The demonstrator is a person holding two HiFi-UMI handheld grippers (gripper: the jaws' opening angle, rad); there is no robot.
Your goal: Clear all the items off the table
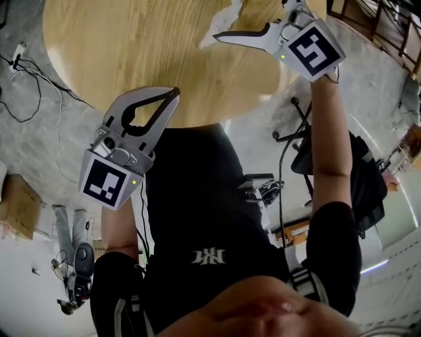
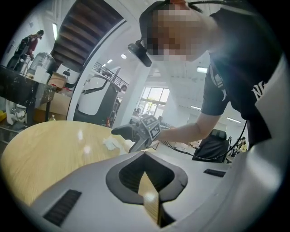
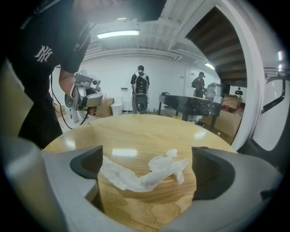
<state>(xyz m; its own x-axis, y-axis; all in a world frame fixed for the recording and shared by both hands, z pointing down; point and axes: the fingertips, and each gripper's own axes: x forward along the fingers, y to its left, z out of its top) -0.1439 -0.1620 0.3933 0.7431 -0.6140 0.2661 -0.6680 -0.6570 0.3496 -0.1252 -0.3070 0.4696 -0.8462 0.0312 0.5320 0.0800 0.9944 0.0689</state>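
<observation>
A round wooden table [image 1: 131,46] fills the top of the head view. The person at its near edge wears a black T-shirt [image 1: 197,217] and stretches both arms out above a grey floor [image 1: 39,145], where thin cables [image 1: 26,79] trail. A black chair [image 1: 368,184] stands on the person's right.

A cardboard box [image 1: 16,207] sits on the floor on the person's left, and what is in it cannot be seen. In the right gripper view more cardboard boxes [image 3: 229,120] are stacked beyond the table, their contents just as hidden, and a bystander [image 3: 140,88] stands far back, facing away.

The left gripper [image 1: 170,99] has its tips over the table's near edge while its body hangs in front of the shirt. Its fingertips meet, with nothing held; only the loop-shaped gap behind the tips stays clear. The right gripper [image 1: 253,18] is low over the table's right part with its jaws spread wide.

A crumpled white tissue [image 3: 138,181] lies on the wood in the gap between those jaws. The pads do not press on it. One end of it runs behind the edge of one pad, so whether it touches there cannot be told. In the left gripper view the tissue lies just beside the right gripper
</observation>
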